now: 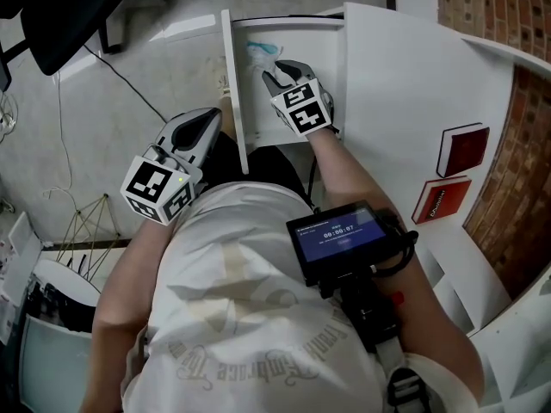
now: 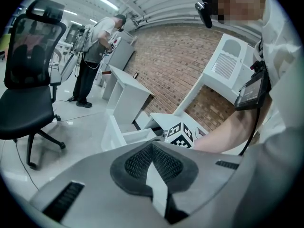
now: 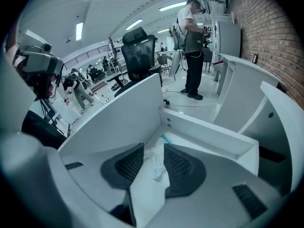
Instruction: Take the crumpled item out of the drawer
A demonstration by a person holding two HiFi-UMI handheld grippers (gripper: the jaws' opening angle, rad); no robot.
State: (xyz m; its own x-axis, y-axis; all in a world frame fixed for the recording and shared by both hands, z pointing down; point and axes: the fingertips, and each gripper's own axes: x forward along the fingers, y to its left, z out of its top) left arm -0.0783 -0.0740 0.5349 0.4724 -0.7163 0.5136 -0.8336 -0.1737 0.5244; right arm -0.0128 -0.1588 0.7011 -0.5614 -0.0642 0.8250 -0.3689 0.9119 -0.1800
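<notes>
crumpled item [image 3: 156, 167]: looks soft, light (like tissue), near drawer [image 3: 209, 132] far edge | pinch its middle | right gripper [image 3: 153, 148] half open around it | left gripper [image 2: 152, 148] closed, empty

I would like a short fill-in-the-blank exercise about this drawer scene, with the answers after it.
The crumpled item lies inside the open white ____.
The gripper reaching into it is the person's ____ one.
The wall at the head view's right is built of ____.
Missing words: drawer, right, brick.
</notes>
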